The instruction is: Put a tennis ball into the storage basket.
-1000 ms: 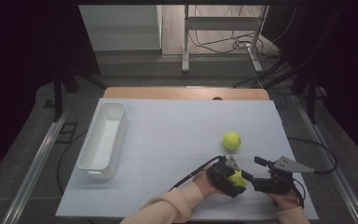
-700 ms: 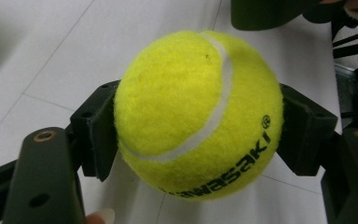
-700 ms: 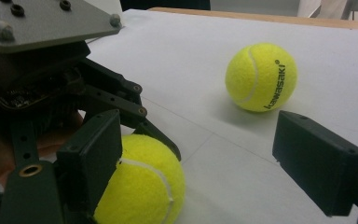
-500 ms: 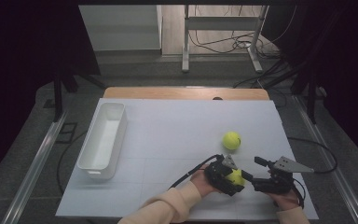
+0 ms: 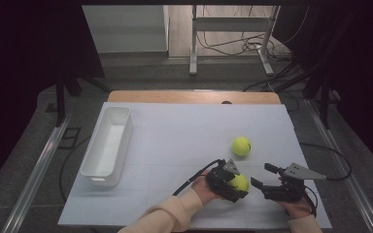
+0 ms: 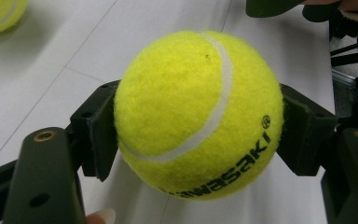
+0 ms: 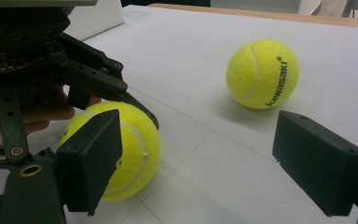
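A yellow tennis ball (image 5: 239,182) sits at the table's front right, and my left gripper (image 5: 234,184) is shut on it. In the left gripper view the ball (image 6: 186,102) is clamped between both black pads (image 6: 98,135). My right gripper (image 5: 263,175) stands open just right of that ball, empty, its jaws toward it. In the right gripper view the held ball (image 7: 135,144) lies behind the left pad (image 7: 91,158), with the left gripper (image 7: 42,65) above it. A second tennis ball (image 5: 241,145) rests free farther back, apart from both grippers (image 7: 262,73).
A long white bin (image 5: 106,145) stands empty at the table's left side. The white tabletop (image 5: 184,131) ends in a wooden strip at the back. Cables trail from both grippers toward the front and right edges.
My left gripper, with the ball in it, has shifted slightly left and back. The right gripper and the free ball have stayed put.
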A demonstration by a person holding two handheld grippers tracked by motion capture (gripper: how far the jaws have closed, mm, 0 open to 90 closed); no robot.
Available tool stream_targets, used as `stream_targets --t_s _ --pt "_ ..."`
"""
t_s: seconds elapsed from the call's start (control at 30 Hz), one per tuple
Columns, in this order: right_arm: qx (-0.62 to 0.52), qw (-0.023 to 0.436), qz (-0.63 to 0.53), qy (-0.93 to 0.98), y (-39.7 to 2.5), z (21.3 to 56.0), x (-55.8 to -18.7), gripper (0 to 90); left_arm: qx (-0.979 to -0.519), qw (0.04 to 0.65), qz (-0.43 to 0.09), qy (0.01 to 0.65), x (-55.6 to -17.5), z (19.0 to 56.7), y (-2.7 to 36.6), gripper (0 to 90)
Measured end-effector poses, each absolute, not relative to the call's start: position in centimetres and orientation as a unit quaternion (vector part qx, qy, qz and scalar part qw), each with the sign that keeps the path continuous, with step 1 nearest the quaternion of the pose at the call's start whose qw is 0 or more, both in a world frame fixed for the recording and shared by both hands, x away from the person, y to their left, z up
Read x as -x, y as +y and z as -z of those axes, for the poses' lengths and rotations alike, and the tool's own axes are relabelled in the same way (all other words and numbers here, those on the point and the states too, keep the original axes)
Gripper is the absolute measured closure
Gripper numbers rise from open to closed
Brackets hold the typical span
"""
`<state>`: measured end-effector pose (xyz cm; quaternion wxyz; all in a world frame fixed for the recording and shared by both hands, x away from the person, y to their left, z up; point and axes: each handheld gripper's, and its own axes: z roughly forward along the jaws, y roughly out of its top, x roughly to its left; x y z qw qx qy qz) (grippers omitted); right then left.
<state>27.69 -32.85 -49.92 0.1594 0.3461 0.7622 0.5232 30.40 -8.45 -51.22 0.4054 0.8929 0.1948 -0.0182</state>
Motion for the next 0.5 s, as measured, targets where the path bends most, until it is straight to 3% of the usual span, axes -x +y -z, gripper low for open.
stream_targets --t_s 0.5 --pt "-0.343 0.157 -0.517 0.769 -32.6 50.1 -27.7 16.1 -0.888 0.415 0.012 0.199 -30.0 50.7 -7.0 26.0"
